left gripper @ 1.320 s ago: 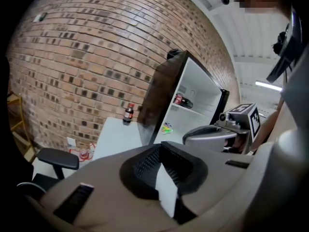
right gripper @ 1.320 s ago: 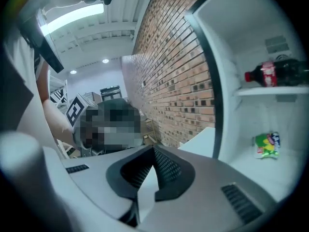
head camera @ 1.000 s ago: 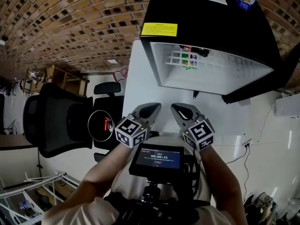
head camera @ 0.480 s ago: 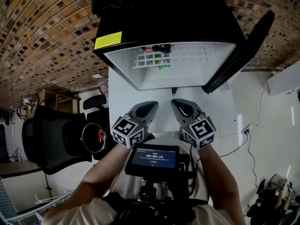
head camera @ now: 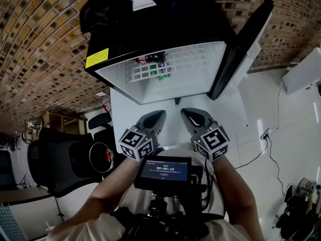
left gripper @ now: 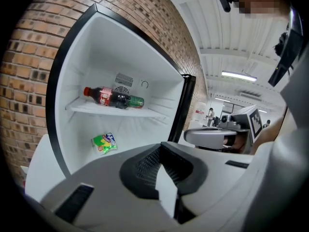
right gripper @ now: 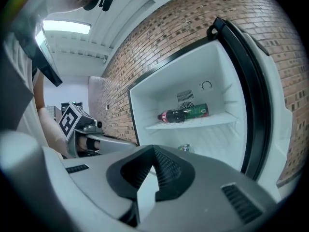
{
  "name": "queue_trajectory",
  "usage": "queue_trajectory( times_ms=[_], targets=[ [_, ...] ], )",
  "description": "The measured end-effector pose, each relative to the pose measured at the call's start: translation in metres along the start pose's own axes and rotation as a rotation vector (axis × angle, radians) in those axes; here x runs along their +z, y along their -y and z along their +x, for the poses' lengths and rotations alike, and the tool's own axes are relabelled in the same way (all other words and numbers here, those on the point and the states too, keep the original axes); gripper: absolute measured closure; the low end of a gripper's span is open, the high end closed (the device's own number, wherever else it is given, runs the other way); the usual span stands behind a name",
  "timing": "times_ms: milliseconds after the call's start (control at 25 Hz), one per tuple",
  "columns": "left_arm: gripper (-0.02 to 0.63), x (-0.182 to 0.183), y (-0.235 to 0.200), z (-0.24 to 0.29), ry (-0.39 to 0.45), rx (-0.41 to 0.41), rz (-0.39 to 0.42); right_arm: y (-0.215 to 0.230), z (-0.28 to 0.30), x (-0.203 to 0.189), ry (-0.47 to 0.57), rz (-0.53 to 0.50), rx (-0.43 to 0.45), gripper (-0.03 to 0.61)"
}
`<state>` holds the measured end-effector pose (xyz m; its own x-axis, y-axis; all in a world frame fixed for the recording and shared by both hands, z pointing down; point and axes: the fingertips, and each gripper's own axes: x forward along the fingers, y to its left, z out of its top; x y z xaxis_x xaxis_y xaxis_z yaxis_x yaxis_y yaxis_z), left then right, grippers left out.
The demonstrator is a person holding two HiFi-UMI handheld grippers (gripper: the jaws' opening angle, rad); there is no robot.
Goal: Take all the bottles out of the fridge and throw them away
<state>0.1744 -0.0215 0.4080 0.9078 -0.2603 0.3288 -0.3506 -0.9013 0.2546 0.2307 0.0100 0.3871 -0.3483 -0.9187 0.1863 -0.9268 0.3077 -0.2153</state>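
Your left gripper (left gripper: 166, 180) and right gripper (right gripper: 145, 187) both have their jaws pressed together, with nothing between them. You hold them side by side in front of the open black fridge with a white interior (left gripper: 96, 57), well apart from the bottles. A dark plastic cola bottle with a red label (left gripper: 107, 97) lies on its side on the white shelf (left gripper: 145, 113), with a green plastic bottle (left gripper: 135, 101) just beside it. A green-and-yellow packet (left gripper: 104, 143) lies below the shelf.
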Motion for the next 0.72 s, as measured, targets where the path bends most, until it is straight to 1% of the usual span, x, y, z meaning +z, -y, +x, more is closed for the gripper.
queue_trajectory(
  times_ms=[360, 520, 600, 720],
  targets=[
    [0.609, 0.003, 0.005, 0.010, -0.008, 0.006, 0.023, 0.009, 0.001, 0.003, 0.010, -0.001, 0.018, 0.574],
    [0.611, 0.004, -0.001, 0.006, -0.012, 0.036, 0.042, 0.005, 0.006, 0.001, 0.001, -0.002, 0.037, 0.574],
    [0.611, 0.004, -0.008, 0.004, 0.001, 0.060, 0.008, 0.004, 0.008, -0.001, -0.003, -0.001, 0.044, 0.574],
    [0.606, -0.003, -0.018, 0.004, -0.028, 0.107, -0.028, 0.003, 0.009, -0.001, -0.003, 0.000, 0.048, 0.574]
  ],
)
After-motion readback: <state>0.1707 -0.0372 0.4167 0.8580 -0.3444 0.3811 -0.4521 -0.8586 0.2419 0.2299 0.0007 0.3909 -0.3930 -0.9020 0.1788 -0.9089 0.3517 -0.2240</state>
